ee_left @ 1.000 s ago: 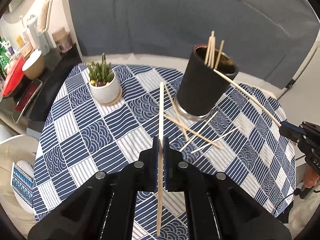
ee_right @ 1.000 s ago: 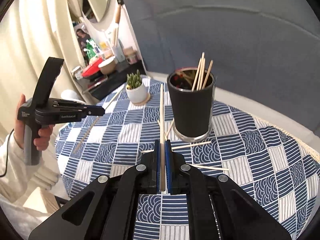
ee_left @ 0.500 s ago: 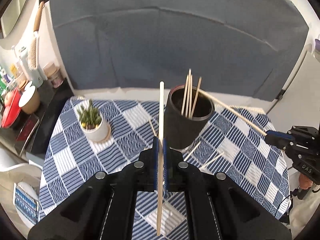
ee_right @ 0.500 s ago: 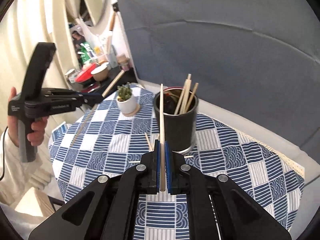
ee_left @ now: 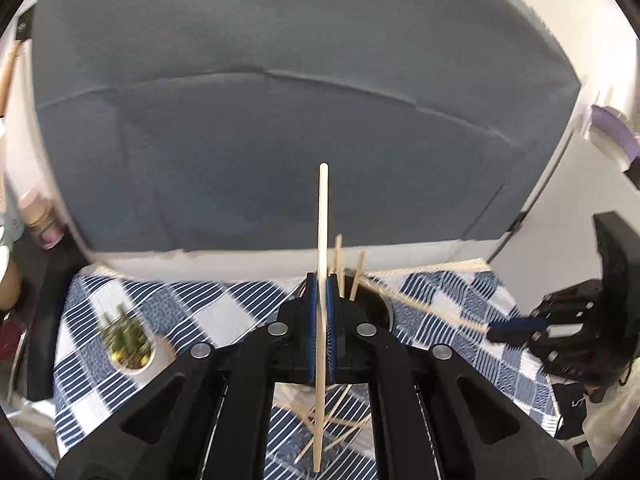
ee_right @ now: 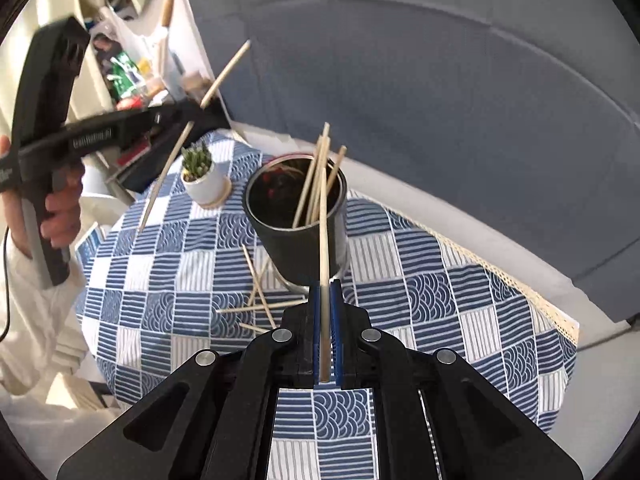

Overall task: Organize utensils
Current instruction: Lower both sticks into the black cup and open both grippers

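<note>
Two fisheye views are given, each set behind its own gripper and aimed along the fingers, which fill the lower frame. The left wrist view is tilted down shallowly; the backdrop [ee_left: 300, 120] fills its upper half. The right wrist view is aimed down more steeply, near the cup [ee_right: 296, 216]. The table [ee_right: 440, 292] and cup are shared.

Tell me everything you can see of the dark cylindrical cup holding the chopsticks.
The dark cylindrical cup stands upright on the blue-and-white patterned tablecloth, matte black outside with a shiny metallic rim and base. About five pale wooden chopsticks lean inside against its far-right wall; something red shows faintly within. More loose chopsticks lie scattered by its foot. A small potted succulent sits apart beside it. Neither gripper touches it.
</note>
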`<state>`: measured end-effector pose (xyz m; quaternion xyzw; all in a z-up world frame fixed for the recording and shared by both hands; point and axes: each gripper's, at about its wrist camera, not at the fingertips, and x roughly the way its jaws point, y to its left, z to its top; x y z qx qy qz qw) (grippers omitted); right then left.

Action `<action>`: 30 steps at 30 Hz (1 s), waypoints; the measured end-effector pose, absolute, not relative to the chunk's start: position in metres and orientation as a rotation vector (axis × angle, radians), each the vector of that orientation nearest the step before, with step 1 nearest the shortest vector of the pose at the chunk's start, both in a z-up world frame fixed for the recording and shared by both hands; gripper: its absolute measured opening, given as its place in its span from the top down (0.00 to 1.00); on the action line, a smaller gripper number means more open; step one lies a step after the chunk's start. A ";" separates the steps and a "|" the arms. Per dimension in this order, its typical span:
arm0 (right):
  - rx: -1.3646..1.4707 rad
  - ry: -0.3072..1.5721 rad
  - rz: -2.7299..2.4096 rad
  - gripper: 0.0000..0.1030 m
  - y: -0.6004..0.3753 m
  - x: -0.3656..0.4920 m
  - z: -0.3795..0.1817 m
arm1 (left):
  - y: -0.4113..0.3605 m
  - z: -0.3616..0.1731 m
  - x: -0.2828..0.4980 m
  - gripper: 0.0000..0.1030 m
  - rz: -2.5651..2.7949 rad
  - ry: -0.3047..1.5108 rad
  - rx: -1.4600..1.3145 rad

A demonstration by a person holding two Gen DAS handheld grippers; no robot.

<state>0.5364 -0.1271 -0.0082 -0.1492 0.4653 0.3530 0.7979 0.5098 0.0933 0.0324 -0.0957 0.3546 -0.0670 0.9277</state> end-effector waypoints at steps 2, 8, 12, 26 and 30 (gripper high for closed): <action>-0.336 1.036 0.756 0.95 -0.121 0.540 -0.012 | 0.094 0.030 0.522 0.95 -0.167 0.704 -0.208; -0.368 1.095 0.764 0.95 -0.105 0.548 -0.014 | 0.095 0.021 0.546 0.95 -0.256 0.640 -0.243; -0.395 1.154 0.765 0.95 -0.093 0.557 -0.015 | 0.095 0.012 0.560 0.95 -0.314 0.603 -0.285; -0.462 1.305 0.760 0.93 -0.068 0.586 0.002 | 0.094 -0.027 0.583 0.95 -0.396 0.474 -0.305; -0.602 1.400 0.739 0.93 -0.056 0.588 -0.004 | 0.094 -0.036 0.573 0.95 -0.420 0.445 -0.296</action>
